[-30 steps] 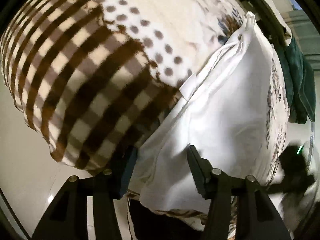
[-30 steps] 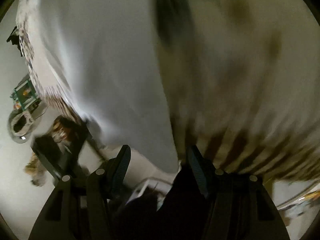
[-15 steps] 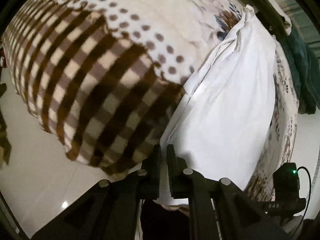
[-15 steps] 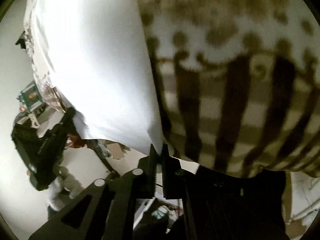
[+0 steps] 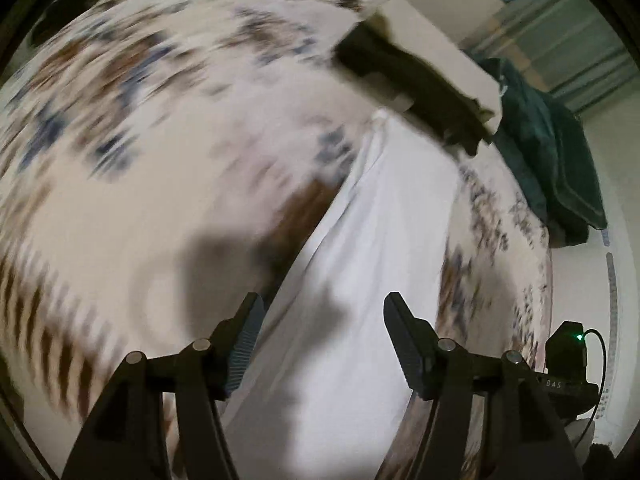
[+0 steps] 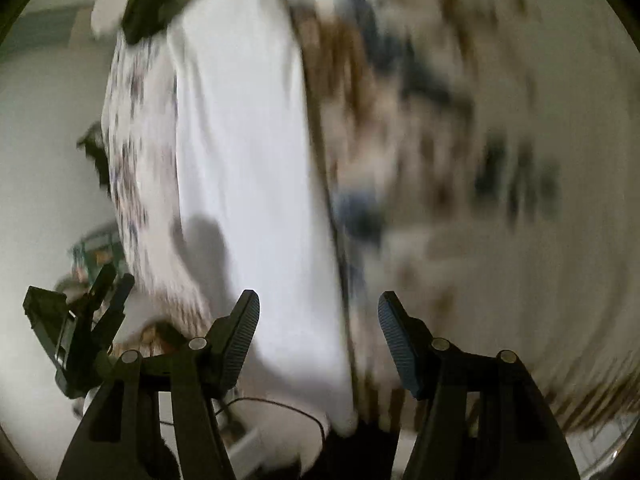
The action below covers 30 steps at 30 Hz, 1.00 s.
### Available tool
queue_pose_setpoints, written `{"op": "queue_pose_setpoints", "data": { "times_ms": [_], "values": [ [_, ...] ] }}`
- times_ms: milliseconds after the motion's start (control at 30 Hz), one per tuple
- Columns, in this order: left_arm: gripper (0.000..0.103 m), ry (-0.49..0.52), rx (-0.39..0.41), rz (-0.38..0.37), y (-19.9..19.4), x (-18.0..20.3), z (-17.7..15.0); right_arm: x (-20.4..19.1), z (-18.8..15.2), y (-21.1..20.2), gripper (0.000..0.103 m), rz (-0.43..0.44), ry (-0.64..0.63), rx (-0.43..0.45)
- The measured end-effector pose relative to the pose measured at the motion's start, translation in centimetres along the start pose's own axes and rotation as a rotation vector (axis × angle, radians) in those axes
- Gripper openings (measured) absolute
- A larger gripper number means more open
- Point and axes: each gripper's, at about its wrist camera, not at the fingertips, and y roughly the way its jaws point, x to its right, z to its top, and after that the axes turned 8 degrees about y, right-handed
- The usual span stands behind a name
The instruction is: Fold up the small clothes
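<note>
Since half a second ago both pinches are being let go, the left tool (image 5: pixel 320 336) and right tool (image 6: pixel 316 332) being held spread over the white garment (image 5: pixel 376 264) lying on the patterned bed (image 5: pixel 160 128), where the fold's edges are best being checked for alignment before regrasping.

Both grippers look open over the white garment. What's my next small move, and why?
Probably lower the left gripper and right gripper onto the near edge of the white garment and close. Both jaws stand wide apart holding nothing, and the cloth lies flat on the patterned blanket between the fingers, though both views are blurred.
</note>
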Motion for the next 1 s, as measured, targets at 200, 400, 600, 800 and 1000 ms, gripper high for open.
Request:
{"op": "queue_pose_setpoints", "data": {
  "times_ms": [200,400,600,800,1000],
  "values": [
    [0.06,0.202,-0.049,-0.041,12.0,4.8,11.0,-4.9,11.5,-1.4,0.064,0.008,0.044,0.167],
    [0.06,0.365,-0.113,0.084,20.2,4.8,15.1,-8.5,20.3,2.5,0.064,0.003,0.039,0.204],
    [0.062,0.26,-0.119,-0.053,19.0,-0.5,16.1,-8.2,24.0,4.6,0.063,-0.207,0.046,0.287],
    [0.061,0.169,-0.133,-0.231,18.7,-0.9,17.4,-6.9,26.4,1.6,0.064,0.116,0.134,0.302],
    [0.061,0.236,-0.172,-0.296,22.4,1.4,19.1,-8.6,30.6,3.9,0.051,0.195,0.11,0.252]
  ]
}}
